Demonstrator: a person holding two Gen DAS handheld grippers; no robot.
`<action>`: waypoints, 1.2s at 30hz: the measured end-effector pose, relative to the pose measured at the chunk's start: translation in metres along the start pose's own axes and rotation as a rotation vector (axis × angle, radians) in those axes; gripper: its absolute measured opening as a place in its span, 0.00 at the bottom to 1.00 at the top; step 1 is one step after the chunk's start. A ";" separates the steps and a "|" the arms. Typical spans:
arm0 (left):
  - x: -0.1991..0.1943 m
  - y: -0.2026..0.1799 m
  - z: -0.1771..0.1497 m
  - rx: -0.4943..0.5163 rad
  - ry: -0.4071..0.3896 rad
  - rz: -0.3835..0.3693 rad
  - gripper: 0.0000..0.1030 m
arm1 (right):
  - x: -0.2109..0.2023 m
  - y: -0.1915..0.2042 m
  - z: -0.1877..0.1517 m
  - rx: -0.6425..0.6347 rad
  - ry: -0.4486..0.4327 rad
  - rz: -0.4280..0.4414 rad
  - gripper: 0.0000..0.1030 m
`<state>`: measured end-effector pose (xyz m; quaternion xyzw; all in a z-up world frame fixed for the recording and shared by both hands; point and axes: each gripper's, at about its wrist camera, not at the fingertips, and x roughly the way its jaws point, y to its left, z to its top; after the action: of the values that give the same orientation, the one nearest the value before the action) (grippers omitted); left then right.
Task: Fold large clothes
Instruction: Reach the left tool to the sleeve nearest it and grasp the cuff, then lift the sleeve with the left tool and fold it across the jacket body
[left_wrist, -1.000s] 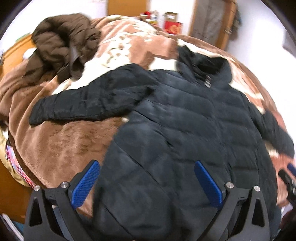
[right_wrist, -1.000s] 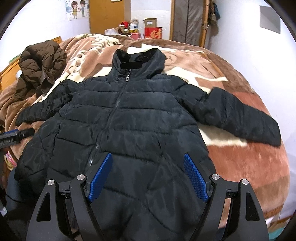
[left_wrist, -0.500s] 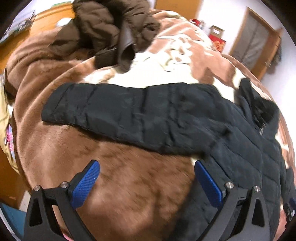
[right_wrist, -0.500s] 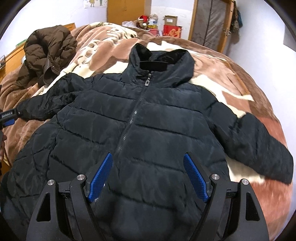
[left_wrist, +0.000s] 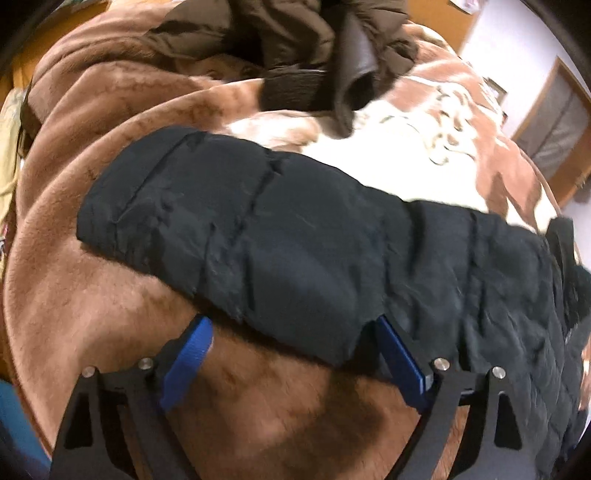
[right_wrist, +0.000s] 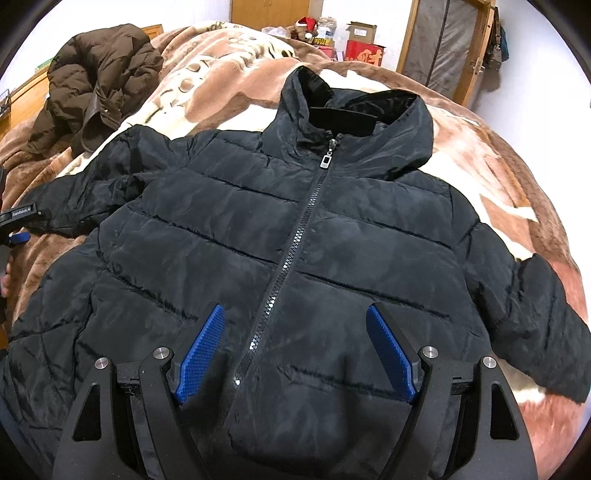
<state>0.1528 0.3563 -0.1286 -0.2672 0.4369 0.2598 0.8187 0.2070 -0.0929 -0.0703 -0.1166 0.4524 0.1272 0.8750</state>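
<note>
A black hooded puffer jacket (right_wrist: 295, 229) lies zipped and face up on a brown and cream blanket (right_wrist: 491, 177). Its left sleeve (left_wrist: 258, 229) stretches out across the blanket (left_wrist: 277, 413) in the left wrist view. My left gripper (left_wrist: 291, 325) sits at the sleeve's near edge, about midway along it. Its jaws are closing, the sleeve's edge is between the blue pads (left_wrist: 188, 354) and covers their tips, and no pad presses on the cloth. My right gripper (right_wrist: 295, 310) hovers open over the jacket's lower front, astride the zip, holding nothing.
A crumpled brown jacket (right_wrist: 96, 85) lies on the blanket beyond the sleeve, large at the top of the left wrist view (left_wrist: 295, 44). Boxes (right_wrist: 364, 46) and a wooden door frame (right_wrist: 476, 59) stand behind the bed. The blanket drops away at the right edge.
My left gripper has swung left from the jacket's body down onto the sleeve, and its jaws have narrowed. My right gripper has moved in closer over the jacket's front, still open.
</note>
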 end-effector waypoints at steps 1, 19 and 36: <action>0.003 0.004 0.003 -0.015 -0.006 -0.004 0.85 | 0.002 0.000 0.000 -0.002 0.003 -0.001 0.77; -0.083 -0.033 0.037 0.065 -0.192 -0.132 0.15 | -0.011 -0.044 -0.021 0.079 0.025 -0.087 0.76; -0.232 -0.249 -0.011 0.503 -0.235 -0.594 0.15 | -0.073 -0.125 -0.052 0.293 -0.075 -0.089 0.76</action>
<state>0.1984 0.1247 0.1173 -0.1417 0.2940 -0.0742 0.9423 0.1680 -0.2354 -0.0287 -0.0029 0.4275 0.0251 0.9037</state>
